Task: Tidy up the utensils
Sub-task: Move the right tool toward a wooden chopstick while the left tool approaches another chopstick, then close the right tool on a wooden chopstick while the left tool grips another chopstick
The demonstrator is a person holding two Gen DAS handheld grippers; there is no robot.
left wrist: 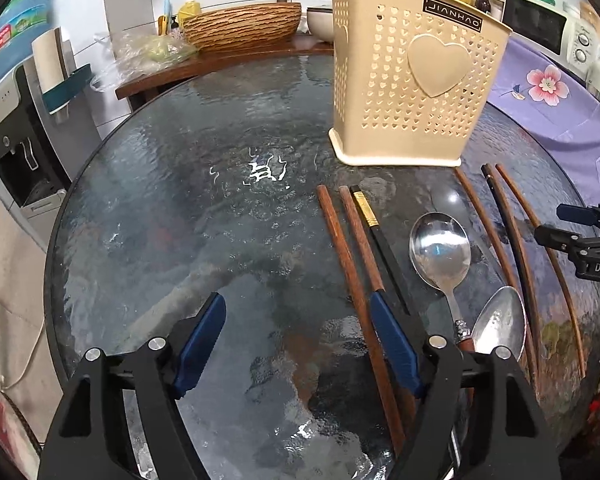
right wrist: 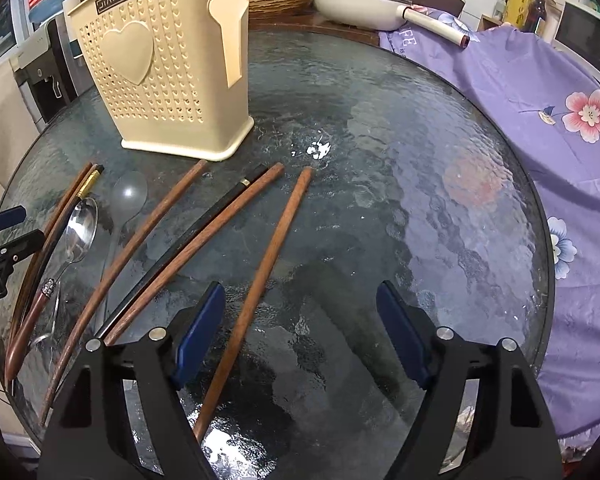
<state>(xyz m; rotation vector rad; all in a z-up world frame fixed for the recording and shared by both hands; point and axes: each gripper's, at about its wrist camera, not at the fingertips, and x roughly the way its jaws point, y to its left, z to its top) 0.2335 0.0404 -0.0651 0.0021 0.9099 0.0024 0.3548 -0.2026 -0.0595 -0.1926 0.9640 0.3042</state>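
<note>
Utensils, brown wooden chopsticks (right wrist: 260,276) and steel spoons (left wrist: 440,252), all lie on the round glass table (left wrist: 180,220); cream perforated plastic holder (left wrist: 412,80) at twelve o'clock apparently unfilled; left hand-held gripper (left wrist: 300,344) and right hand-held gripper (right wrist: 300,332) both spread apart, gripping nothing.

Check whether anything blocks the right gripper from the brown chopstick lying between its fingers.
Nothing visible does. The right gripper is open above the brown chopstick, with only bare glass table around it.

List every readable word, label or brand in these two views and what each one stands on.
"JIANHAO": black label on the cream utensil holder.
"DAS", cut off: right gripper.
"FE", partial: purple cloth.
Blue banner print: too blurred to read.
</note>
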